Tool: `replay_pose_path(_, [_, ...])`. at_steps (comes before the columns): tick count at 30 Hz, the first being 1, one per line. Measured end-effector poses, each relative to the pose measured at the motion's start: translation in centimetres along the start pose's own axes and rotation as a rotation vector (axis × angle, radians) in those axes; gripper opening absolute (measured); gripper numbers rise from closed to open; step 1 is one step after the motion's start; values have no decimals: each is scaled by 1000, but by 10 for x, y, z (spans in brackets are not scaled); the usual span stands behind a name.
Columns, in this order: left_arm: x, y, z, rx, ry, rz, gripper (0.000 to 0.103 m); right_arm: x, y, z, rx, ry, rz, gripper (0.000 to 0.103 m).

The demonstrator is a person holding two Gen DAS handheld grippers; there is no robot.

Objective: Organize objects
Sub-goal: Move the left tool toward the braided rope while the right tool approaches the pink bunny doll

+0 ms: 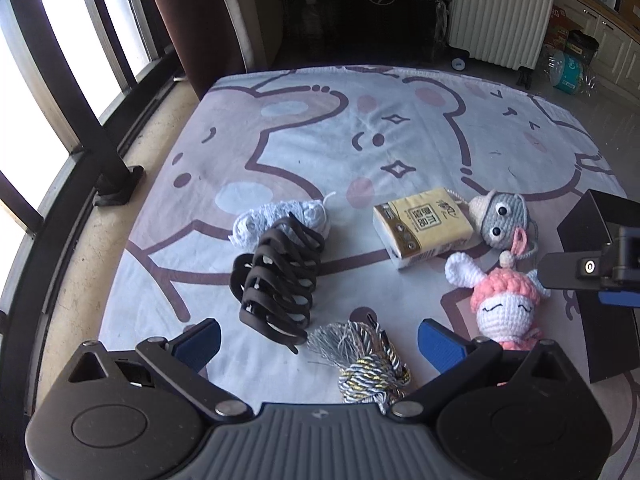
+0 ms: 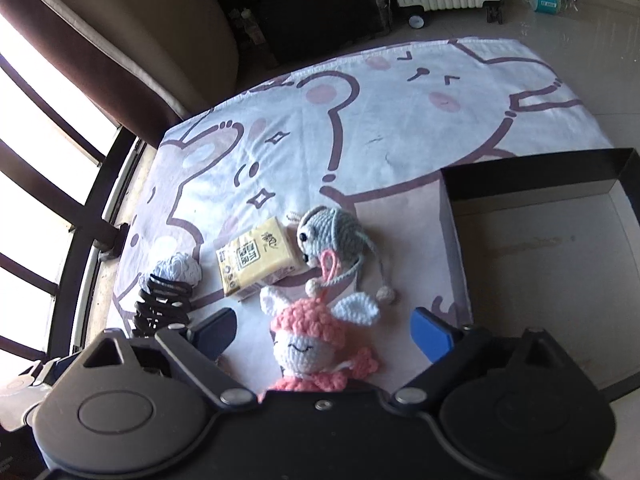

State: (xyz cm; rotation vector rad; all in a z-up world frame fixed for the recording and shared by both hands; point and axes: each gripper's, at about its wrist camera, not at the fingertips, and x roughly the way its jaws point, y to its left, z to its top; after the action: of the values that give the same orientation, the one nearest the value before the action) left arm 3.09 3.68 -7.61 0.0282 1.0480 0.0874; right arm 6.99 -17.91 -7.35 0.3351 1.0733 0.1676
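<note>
Several small things lie on a cartoon-print cloth. My left gripper is open low over a silver-gold tassel cord, its pads apart from it. A black claw clip leans on a pale blue yarn ball. A yellow tissue pack and a grey crochet mouse lie further back. My right gripper is open around a pink crochet doll, with both pads clear of its head. An open black box stands empty to the right.
A window railing and a brown curtain run along the left. A white ribbed suitcase and a dark case stand beyond the cloth's far edge. Packaged goods sit on the tiled floor at the back right.
</note>
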Motion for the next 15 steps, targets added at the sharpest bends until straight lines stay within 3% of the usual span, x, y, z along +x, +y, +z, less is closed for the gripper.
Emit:
replay_pose_path(6, [19, 1, -12, 1, 60, 2, 103, 15, 6, -9, 13, 69, 19, 88])
replay_pose_path(15, [40, 2, -26, -67, 131, -95, 103, 39, -2, -20, 88, 171, 4, 73])
